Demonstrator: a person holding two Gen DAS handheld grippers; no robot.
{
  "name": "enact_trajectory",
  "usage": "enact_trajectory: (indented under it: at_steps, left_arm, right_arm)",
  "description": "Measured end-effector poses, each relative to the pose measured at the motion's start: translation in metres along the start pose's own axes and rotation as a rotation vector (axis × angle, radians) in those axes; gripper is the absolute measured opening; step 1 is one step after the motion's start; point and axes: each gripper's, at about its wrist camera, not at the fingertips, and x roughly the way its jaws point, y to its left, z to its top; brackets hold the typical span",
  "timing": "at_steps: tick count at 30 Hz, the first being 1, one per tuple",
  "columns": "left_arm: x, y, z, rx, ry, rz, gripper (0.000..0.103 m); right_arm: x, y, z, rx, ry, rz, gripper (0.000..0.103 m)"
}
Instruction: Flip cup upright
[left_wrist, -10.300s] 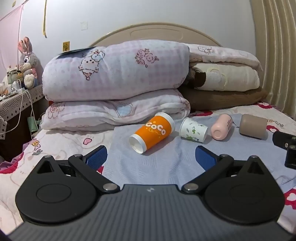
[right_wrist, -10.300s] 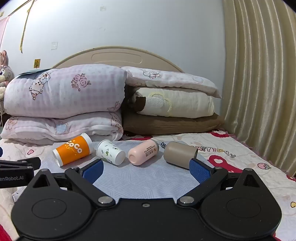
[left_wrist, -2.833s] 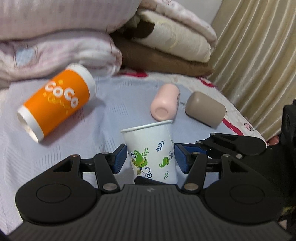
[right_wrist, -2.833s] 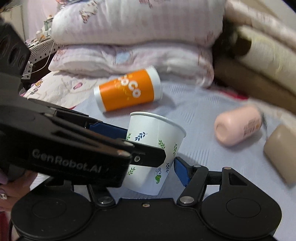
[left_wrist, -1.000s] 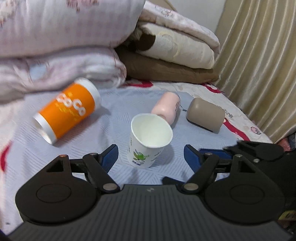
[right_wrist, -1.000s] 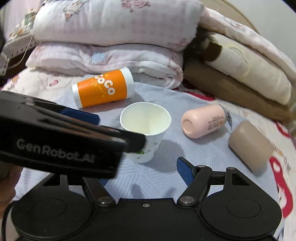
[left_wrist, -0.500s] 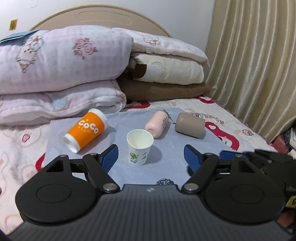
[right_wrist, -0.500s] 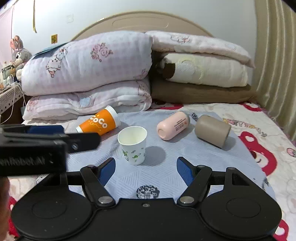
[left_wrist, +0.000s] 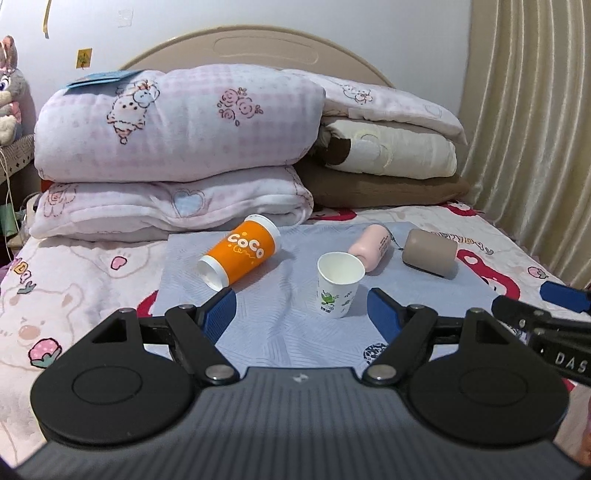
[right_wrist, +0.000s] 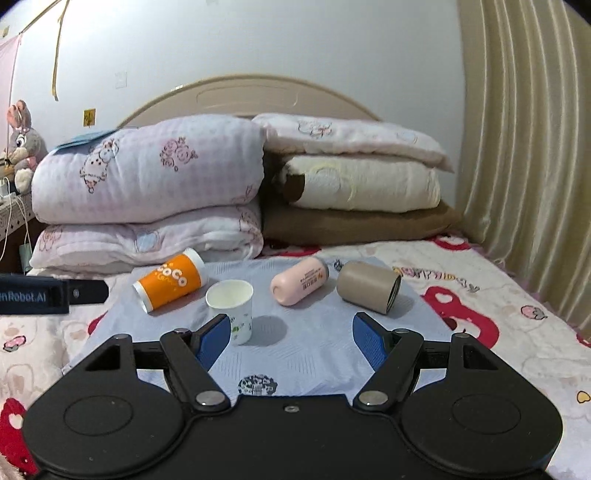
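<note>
White paper cup with leaf print stands upright, mouth up, mid-cloth on the blue cloth; orange COCO cup, pink bottle and taupe cup lie sideways nearer the far edge. Left gripper and right gripper gape, empty.

White leaf-printed paper cup stands upright, mouth up.

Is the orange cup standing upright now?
No, the orange cup lies on its side on the blue cloth, while only the white paper cup stands with its mouth up.
</note>
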Motion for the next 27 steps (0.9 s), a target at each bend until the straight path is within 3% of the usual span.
enact_trajectory:
  at_steps: [3, 6, 10, 17, 27]
  left_arm:
    - [-0.006, -0.001, -0.004, 0.004, -0.034, -0.015, 0.078]
    - [-0.007, -0.003, -0.008, 0.008, -0.039, -0.022, 0.082]
    - [-0.004, -0.006, -0.013, 0.024, -0.031, -0.008, 0.089]
    - [0.000, -0.008, -0.017, 0.053, -0.027, 0.020, 0.098]
    - [0.007, -0.005, -0.019, 0.050, -0.001, 0.052, 0.103]
  right_arm:
    - [-0.003, 0.001, -0.002, 0.015, -0.018, 0.017, 0.079]
    - [-0.005, 0.003, -0.007, 0.031, -0.030, 0.005, 0.093]
    - [-0.005, 0.010, -0.010, 0.003, -0.057, -0.067, 0.103]
    - [-0.001, 0.013, -0.011, -0.012, -0.044, -0.101, 0.103]
    - [0.006, 0.005, -0.013, 0.043, 0.006, -0.100, 0.103]
